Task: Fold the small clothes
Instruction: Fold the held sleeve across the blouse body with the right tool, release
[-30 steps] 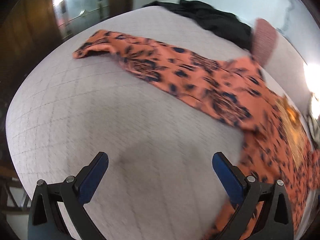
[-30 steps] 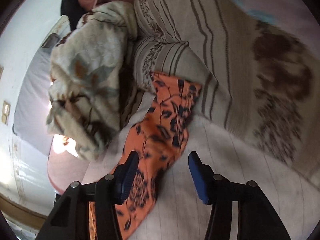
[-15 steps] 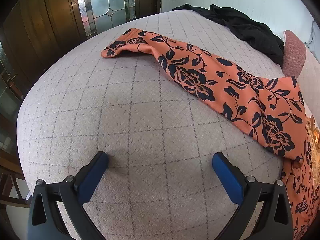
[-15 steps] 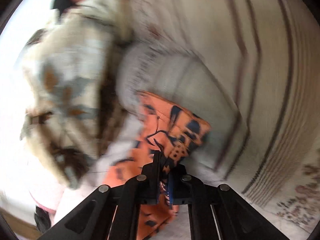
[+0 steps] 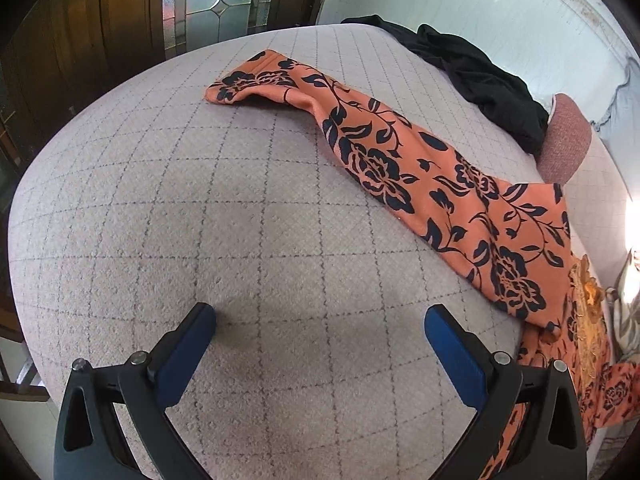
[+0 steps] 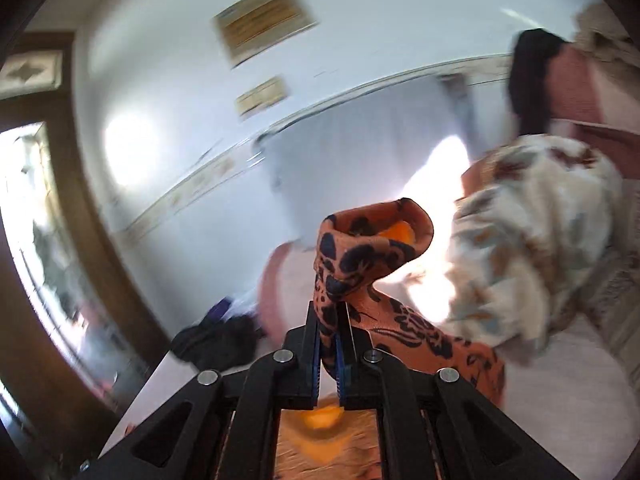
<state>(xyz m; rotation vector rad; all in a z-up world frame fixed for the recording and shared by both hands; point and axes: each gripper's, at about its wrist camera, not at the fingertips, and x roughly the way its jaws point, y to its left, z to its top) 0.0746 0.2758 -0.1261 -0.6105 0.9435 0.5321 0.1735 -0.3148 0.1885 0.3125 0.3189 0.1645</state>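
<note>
An orange garment with a dark blue floral print point(image 5: 436, 184) lies stretched across the grey quilted bed point(image 5: 200, 220), one sleeve end reaching the far left. My left gripper point(image 5: 320, 332) is open and empty, low over the bed in front of the garment. My right gripper point(image 6: 331, 344) is shut on another end of the orange garment point(image 6: 360, 256), lifted off the bed; the cloth loops up above the jaws and trails down to the right.
A black garment point(image 5: 480, 76) lies at the bed's far edge by a pink cushion point(image 5: 564, 140). A cream floral blanket point(image 6: 532, 216) is heaped at the right. Wooden doors point(image 5: 100, 32) stand beyond the bed. A white wall point(image 6: 280, 92) is ahead.
My right gripper closed on the orange garment's end and lifted it, swinging up toward the wall. My left gripper moved nearer the bed's far side and stayed open.
</note>
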